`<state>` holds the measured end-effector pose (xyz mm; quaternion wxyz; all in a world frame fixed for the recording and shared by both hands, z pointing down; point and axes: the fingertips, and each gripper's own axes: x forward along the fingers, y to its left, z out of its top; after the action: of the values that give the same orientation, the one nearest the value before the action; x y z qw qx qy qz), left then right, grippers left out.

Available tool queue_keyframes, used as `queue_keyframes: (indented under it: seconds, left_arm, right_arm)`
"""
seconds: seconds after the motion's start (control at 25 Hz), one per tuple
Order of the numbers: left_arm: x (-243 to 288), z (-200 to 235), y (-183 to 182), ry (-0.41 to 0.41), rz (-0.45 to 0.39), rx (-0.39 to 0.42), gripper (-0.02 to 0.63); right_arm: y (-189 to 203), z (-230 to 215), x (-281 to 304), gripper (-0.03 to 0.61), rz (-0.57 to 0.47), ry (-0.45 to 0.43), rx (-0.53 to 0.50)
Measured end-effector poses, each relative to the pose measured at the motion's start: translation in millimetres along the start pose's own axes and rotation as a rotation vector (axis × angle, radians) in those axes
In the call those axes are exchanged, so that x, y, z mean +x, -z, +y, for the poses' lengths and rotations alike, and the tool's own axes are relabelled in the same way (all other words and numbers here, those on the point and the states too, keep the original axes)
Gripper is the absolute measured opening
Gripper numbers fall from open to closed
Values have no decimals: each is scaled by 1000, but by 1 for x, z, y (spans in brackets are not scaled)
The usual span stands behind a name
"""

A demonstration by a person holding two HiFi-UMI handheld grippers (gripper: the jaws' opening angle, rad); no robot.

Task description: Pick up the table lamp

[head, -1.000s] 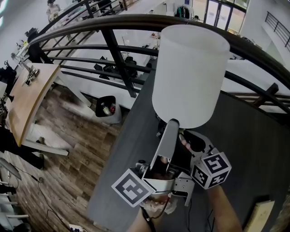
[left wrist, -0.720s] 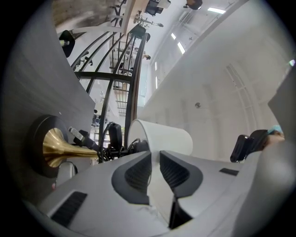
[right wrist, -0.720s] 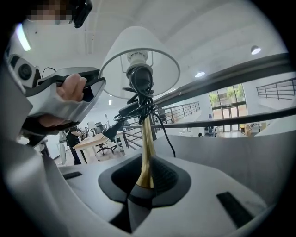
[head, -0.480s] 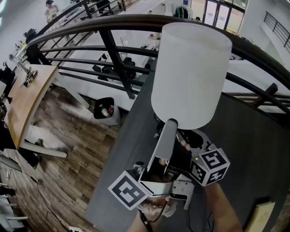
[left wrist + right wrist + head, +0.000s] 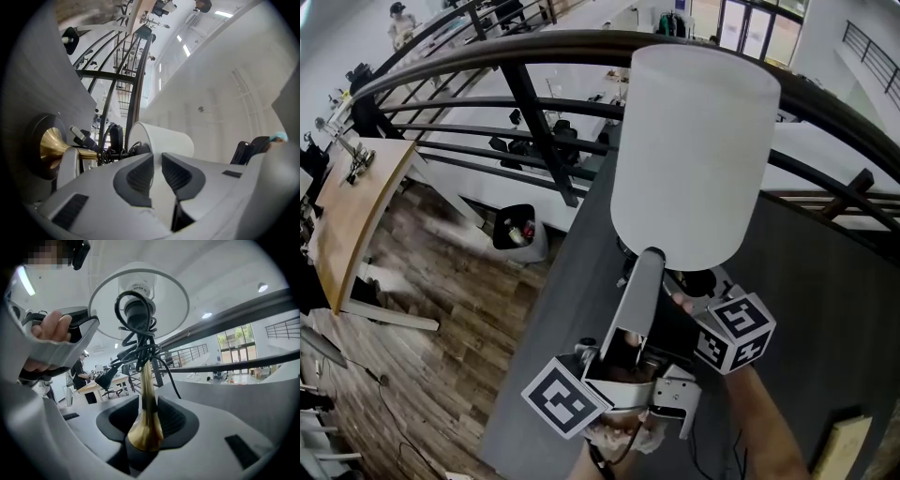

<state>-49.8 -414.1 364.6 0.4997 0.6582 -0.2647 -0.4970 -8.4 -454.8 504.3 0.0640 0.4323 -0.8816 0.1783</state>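
The table lamp has a white drum shade (image 5: 689, 150), a brass stem (image 5: 146, 394) with black cord (image 5: 140, 338) wound round it, and a dark round base (image 5: 37, 140) on the grey table (image 5: 581, 309). My left gripper (image 5: 649, 255) reaches up to the shade's lower rim. In the left gripper view the shade (image 5: 164, 140) wall sits pinched in the narrow gap of that gripper (image 5: 157, 173). My right gripper (image 5: 147, 416) is low under the shade, its marker cube (image 5: 733, 333) showing. Its jaws are opening, with the brass stem between them and the pads just off it.
A black curved railing (image 5: 534, 94) runs behind the table, with a drop to a lower wooden floor (image 5: 441, 356) past the table's left edge. Down there stand a black bin (image 5: 517, 225) and a wooden desk (image 5: 347, 197). A wooden block (image 5: 844, 441) lies at the table's near right.
The right gripper's marker cube has shifted a little up the picture toward the lamp. The shade and the left gripper stay almost where they were.
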Motion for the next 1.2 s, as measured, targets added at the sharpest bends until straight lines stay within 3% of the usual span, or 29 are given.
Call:
queue_keyframes:
  seconds: [0.32,1.2]
  left_arm:
    - [1,0,1,11,13,7,98]
    - [2,-1,-3,2,-10,-48,94]
  right_arm:
    - [2,-1,6,146,14,-61,35]
    - [-2,2,8,126,8,-53,-34]
